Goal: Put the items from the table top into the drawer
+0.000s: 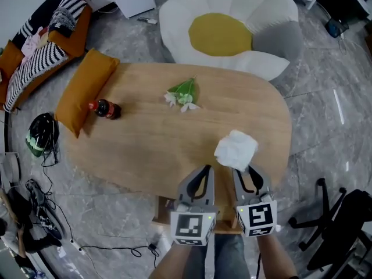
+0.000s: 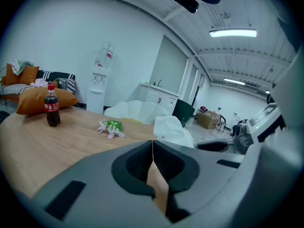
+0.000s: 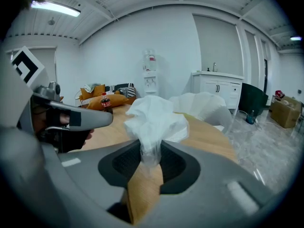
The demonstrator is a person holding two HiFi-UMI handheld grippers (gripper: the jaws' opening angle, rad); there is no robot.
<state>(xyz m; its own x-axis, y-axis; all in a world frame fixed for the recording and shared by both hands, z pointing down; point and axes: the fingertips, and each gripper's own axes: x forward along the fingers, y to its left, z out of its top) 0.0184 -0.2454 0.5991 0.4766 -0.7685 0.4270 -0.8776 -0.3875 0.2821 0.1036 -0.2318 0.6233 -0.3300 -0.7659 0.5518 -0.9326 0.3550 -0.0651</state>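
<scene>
Head view: carry step in hand. My right tongs (image 1: 249,168) pinch the lower end of a crumpled white wad (image 1: 235,149), jaws narrowly apart around it, at 4 o'clock over the tabletop (image 1: 151,150). My left tongs (image 1: 204,170) are fully closed and empty. Cola bottle (image 1: 105,108) at 9 o'clock and flower sprig (image 1: 183,95) at 12 are not yet stowed. Next, I judge: bring the wad to the drawer and release.
</scene>
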